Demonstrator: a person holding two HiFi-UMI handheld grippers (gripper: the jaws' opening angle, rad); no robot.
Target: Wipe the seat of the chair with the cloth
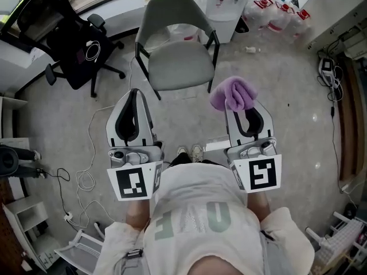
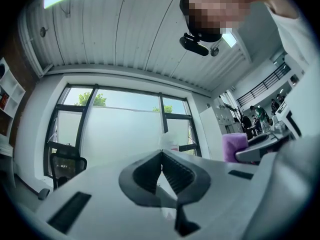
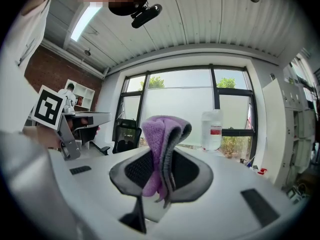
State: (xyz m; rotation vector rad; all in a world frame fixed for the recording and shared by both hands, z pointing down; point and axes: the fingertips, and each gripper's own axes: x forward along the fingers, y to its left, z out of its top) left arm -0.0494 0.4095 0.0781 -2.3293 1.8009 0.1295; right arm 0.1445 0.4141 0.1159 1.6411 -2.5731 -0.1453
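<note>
Fingers of the right gripper are pinching the cloth. A bunched purple fold runs down between the ribbed pads, and a rounded wad stands out past the tips. It looks like fluffy towelling, so it is probably very light, soft and limp, with enough nap not to slide on the rubber. It should flatten against whatever it is pressed on. The hold on the gathered middle seems sensible, since the wad beyond the tips gives padding to wipe with. A drag across fabric could tug it loose, so a firm pinch matters.

In the head view the cloth sits right of centre, capping the tip of the right gripper. It is in the air over the floor, just below and right of the front corner of the seat, and not touching it. The grey chair fills the upper middle of the frame, its seat bare, so wiping appears not yet begun.

At centre left, the left gripper points toward the seat's front edge. In its own view its fingers are pressed together at the tips with nothing between them. A black office chair stands in the upper left, well apart.
</note>
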